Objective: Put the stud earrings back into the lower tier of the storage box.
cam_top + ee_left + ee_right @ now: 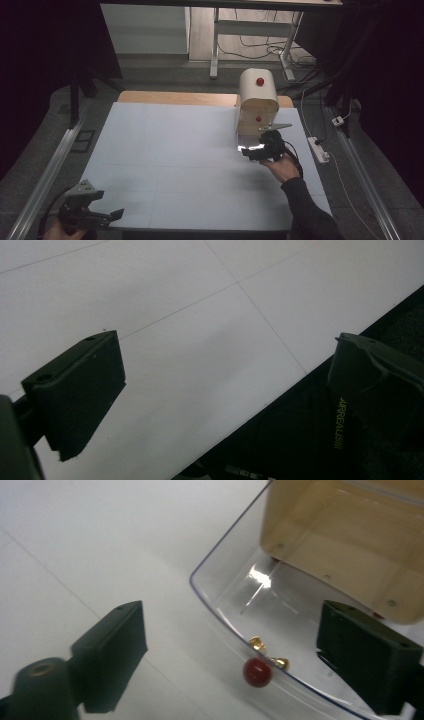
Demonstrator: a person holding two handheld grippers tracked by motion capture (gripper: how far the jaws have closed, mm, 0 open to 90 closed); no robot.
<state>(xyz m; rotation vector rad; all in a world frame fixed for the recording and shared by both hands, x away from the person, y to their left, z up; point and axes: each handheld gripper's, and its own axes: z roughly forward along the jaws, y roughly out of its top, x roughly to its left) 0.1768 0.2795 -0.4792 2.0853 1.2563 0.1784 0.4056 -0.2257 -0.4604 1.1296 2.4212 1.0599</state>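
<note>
A small wooden box point(257, 100) with a rounded top and a red knob point(260, 81) stands at the far right of the white table point(175, 150). Its clear flap point(235, 585) lies folded down onto the table in front of it. My right gripper point(246, 151) is open at that flap. In the right gripper view, the flap's red knob point(257, 672) and its brass fittings point(257, 642) sit between the wide jaws of the right gripper point(232, 615), and neither pad touches them. My left gripper point(112, 207) hangs open over the table's near left corner, with nothing in the left gripper point(227, 340).
The table's front edge point(280, 390) runs just under the left gripper, with dark floor beyond it. A white power strip point(318, 149) and cables lie on the floor to the right. A metal rail point(45, 175) runs along the left side, and desk legs point(215, 45) stand behind.
</note>
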